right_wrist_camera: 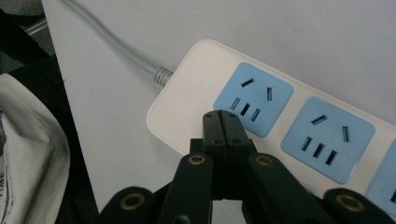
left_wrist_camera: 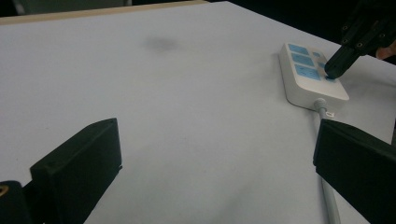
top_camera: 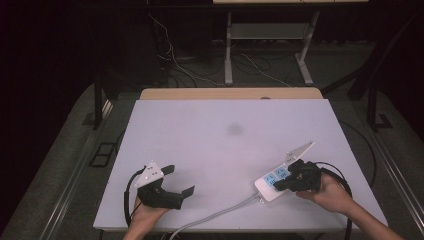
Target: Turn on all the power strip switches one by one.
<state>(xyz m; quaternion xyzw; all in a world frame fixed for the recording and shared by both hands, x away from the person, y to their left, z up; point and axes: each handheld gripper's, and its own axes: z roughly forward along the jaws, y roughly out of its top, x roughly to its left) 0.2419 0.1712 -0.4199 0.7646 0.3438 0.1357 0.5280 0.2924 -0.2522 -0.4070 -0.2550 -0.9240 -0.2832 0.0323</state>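
Shut right gripper (right_wrist_camera: 221,122) tip on white power strip (right_wrist_camera: 196,93), blue sockets, perhaps touching

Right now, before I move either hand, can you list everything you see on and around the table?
White plastic power strip with blue socket faces: one, near right part of the table, under the right tongs.
Grey round cable: one, runs from the strip's near end to the table's near edge.
White flat table top: one, with a faint dark smudge toward the middle.
Pale wooden edge strip: one, along the far side.
Metal frame legs and loose wires: on the floor beyond the table.
Left tongs: black, open, near left, holding nothing.
Right tongs: black, shut, tips at the strip's cable end.
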